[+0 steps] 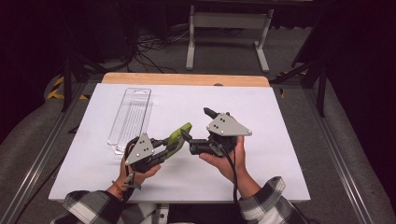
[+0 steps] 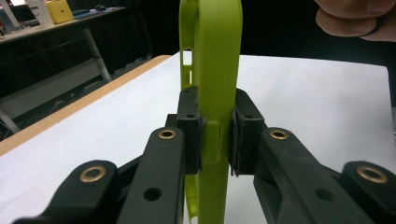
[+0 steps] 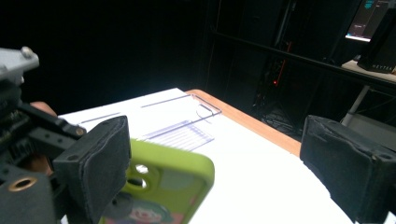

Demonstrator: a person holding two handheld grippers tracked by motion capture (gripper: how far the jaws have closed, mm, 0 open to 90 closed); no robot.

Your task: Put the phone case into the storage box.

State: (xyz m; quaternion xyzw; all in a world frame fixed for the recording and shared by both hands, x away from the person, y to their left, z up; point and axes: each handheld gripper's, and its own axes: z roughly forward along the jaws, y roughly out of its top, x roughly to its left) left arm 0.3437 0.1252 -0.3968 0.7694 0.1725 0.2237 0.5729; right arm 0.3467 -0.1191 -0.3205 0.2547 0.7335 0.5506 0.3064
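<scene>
A white table (image 1: 280,121) with a wooden strip along its far edge carries everything here. On its far-left part lies a clear plastic tray (image 1: 130,119), long axis running away from the person, ribbed along its length. No brand or writing on it can be read.

Nearer the person than that tray, held above the table, is a lime-green phone case (image 1: 178,135). Its long axis runs from the left gripper (image 1: 163,148) up and away toward the right. In the left gripper view the case (image 2: 212,70) shows edge-on, with small cutouts in its side wall. In the right gripper view its face (image 3: 163,186) shows a camera opening and a cartoon print; no lettering is legible.

The left gripper is clamped on the case's near end, both pads pressed against it.

The right gripper (image 1: 196,135), just right of the case, has its jaws spread wide, gripping nothing; one pad (image 3: 100,158) stands beside the case's far end, and whether they touch I cannot tell.
</scene>
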